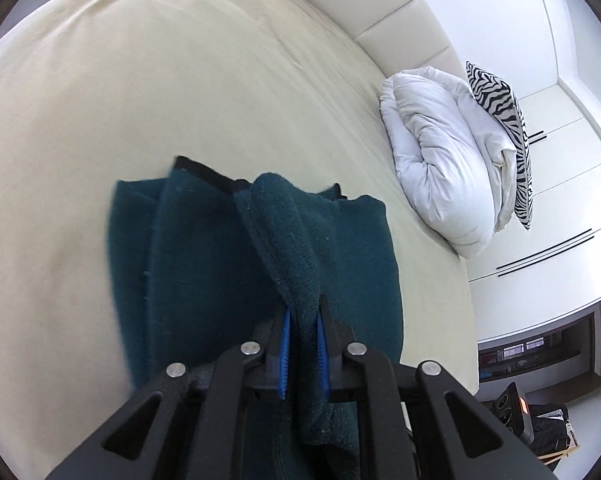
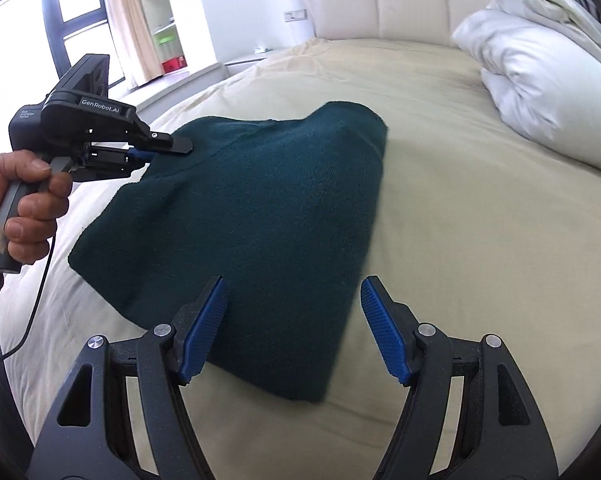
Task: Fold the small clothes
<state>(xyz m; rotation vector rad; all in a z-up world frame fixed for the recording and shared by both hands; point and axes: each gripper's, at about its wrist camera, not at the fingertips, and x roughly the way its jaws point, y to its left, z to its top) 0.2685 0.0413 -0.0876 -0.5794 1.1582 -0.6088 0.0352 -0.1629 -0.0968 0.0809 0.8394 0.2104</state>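
On the bed [image 2: 440,208], dark-teal knit garment [image 2: 268,216] lies folded.

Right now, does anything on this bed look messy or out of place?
Only the dark teal knitted garment: it lies skewed, one edge bunched and lifted by the left gripper. The right gripper hovers open. Nothing spilled or damaged.

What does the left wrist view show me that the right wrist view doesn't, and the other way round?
Only the left wrist view: the left gripper close up, blue pads pinching a raised fold of the green garment, plus white cabinet doors.

Only the right wrist view: the right gripper open above the garment's near edge, the hand holding the left gripper, a window and shelves.

Both: the garment on the cream sheet, the white duvet, zebra pillow and padded headboard.
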